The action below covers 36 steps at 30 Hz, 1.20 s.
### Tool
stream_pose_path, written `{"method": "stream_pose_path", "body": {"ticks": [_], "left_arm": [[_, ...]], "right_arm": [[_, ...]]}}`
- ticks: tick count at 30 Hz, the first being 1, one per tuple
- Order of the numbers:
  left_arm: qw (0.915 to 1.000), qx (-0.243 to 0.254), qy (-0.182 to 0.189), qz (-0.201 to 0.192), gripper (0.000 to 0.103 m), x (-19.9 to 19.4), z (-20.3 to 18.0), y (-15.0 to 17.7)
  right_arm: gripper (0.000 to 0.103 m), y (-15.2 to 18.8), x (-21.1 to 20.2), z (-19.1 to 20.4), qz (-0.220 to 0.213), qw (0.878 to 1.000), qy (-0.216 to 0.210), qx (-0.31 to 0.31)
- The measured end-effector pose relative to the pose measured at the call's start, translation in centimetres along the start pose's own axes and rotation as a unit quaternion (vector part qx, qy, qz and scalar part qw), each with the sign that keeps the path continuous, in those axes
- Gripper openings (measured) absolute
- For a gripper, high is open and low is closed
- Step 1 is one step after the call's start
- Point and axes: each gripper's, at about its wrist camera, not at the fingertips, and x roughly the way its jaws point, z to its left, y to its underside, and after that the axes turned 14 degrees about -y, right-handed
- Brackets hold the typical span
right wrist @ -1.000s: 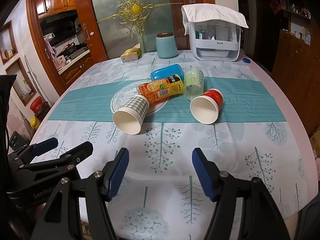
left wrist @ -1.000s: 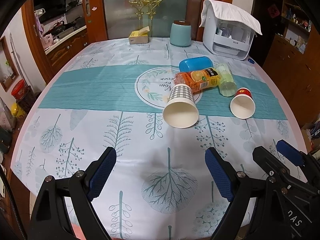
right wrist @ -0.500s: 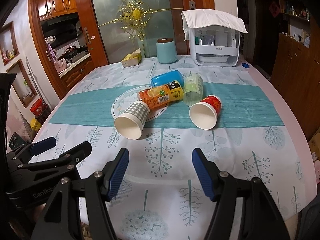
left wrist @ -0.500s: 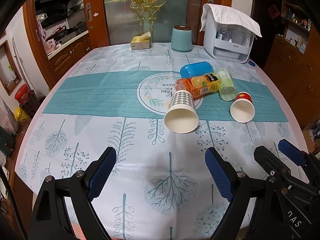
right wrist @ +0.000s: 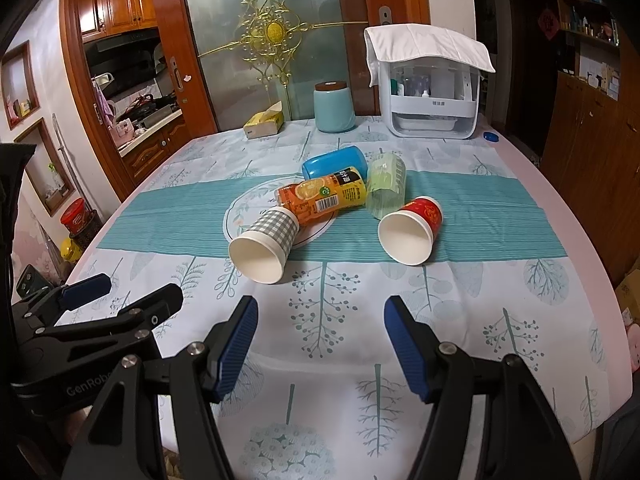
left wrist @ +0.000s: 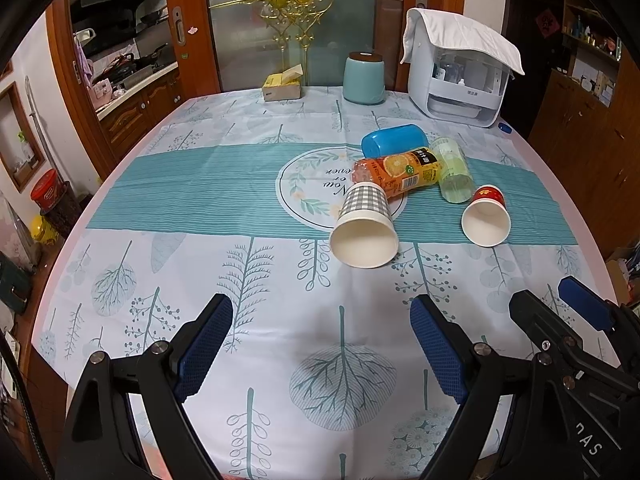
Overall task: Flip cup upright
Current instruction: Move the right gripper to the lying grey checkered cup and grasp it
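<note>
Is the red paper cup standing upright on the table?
No, the red paper cup lies on its side on the teal-striped tablecloth, its open white mouth facing the camera.

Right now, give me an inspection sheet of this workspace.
Surface: tree-print tablecloth with teal stripe, flat.
Job's things: grey checked paper cup and red paper cup, both lying on their sides, mouths toward the cameras.
Clutter: orange juice bottle, blue plastic cup, pale green cup, all lying down; teal canister, tissue box, white covered rack.
Grippers: left gripper and right gripper open, empty.
Cables: nothing seen.
Surroundings: kitchen doorway, wooden cabinets.
</note>
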Motion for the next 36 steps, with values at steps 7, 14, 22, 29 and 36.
{"method": "stream_pose_path", "body": {"ticks": [7, 14, 22, 29, 36], "left_arm": [[0.9999, -0.003, 0.002, 0.014, 0.089, 0.7, 0.1, -0.2], [0.9997, -0.007, -0.001, 0.025, 0.089, 2.0, 0.6, -0.4], [0.9959, -0.019, 0.022, 0.086, 0.089, 7.2, 1.6, -0.6], [0.9923, -0.035, -0.007, 0.118, 0.089, 11.4, 2.9, -0.7], [0.9904, -0.075, -0.036, 0.110, 0.089, 12.9, 6.1, -1.7]], "right_arm": [[0.066, -0.1, 0.1, 0.1, -0.001, 1.000, 0.001, -0.004], [0.066, -1.4, 1.6, 0.5, -0.005, 0.998, 0.000, -0.060], [0.066, -3.0, 7.9, 0.3, 0.026, 0.986, 0.040, -0.161], [0.066, -3.7, 13.6, -1.6, 0.063, 0.989, 0.045, -0.125], [0.066, -3.6, 16.6, -0.7, 0.106, 0.987, 0.044, -0.113]]}}
